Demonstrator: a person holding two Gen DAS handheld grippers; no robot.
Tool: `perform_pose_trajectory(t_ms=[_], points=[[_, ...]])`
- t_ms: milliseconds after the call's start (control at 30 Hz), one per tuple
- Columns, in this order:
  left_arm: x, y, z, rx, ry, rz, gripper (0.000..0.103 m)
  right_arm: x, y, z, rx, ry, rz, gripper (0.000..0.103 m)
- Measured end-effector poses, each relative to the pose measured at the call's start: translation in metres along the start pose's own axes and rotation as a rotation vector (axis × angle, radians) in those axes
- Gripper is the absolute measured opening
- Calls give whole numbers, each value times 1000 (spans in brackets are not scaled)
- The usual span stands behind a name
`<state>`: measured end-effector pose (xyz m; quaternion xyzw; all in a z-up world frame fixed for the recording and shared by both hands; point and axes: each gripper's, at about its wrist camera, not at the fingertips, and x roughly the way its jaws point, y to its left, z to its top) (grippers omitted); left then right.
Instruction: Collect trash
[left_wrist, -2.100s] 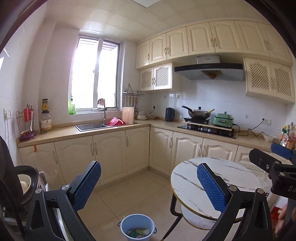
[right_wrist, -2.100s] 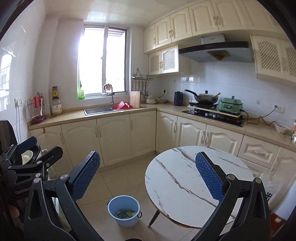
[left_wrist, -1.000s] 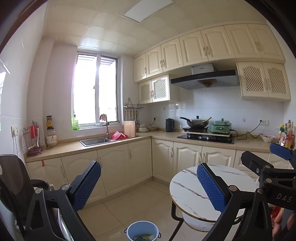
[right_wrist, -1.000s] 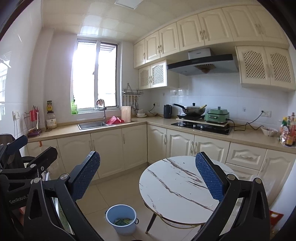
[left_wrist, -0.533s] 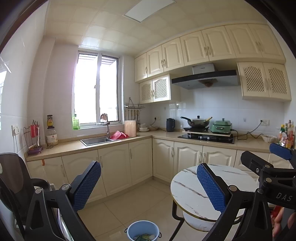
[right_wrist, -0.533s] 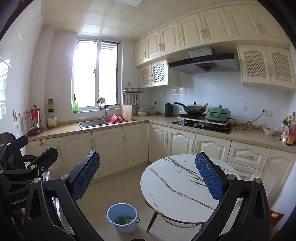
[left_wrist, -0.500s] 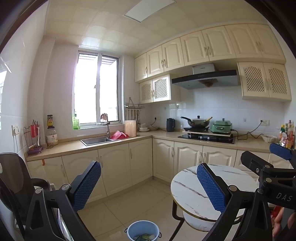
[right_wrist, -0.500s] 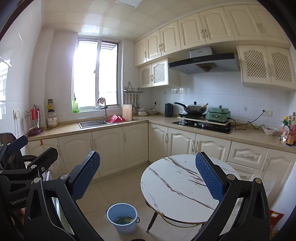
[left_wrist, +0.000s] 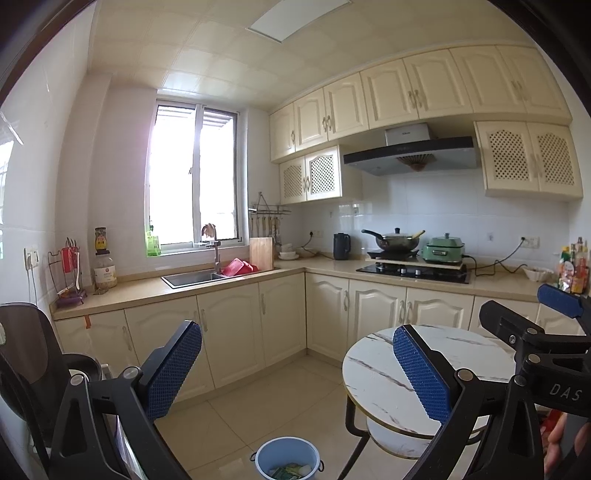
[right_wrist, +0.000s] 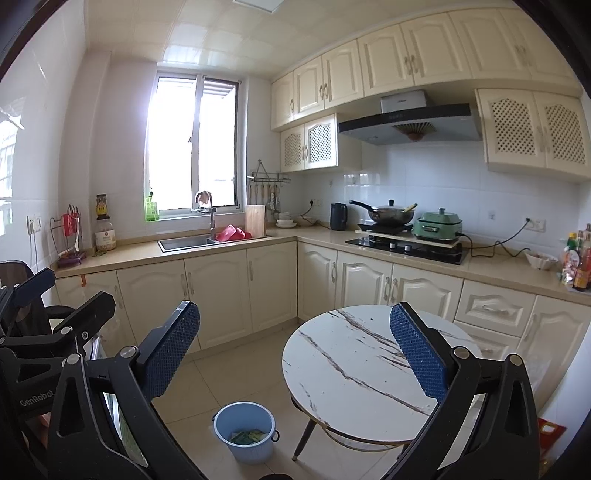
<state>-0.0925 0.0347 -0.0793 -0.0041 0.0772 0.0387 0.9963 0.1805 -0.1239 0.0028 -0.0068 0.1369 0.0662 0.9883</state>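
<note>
A light blue bucket stands on the tiled floor left of the round table, with green and white wrappers in its bottom. My left gripper is held high above the floor, open and empty, blue pads wide apart. My right gripper is likewise open and empty, raised over the floor and table edge. Each gripper shows at the side of the other's view. No loose trash shows on the table or floor.
A round marble-top table on dark legs stands right of the bucket. Cream cabinets run along the back and right, with sink, stove with pan and green cooker. A dark chair is at the left.
Both grippers have risen and tilted upward since two seconds ago, so the ceiling shows more and the bucket sits lower in view. Over the last half second almost nothing moved.
</note>
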Motion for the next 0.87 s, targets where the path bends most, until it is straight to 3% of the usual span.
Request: perform_pose_trajectory(t_ms=[867], points=[[7,27,17,5,6,-7,102,2,-4,-5,-2,7,6,103]])
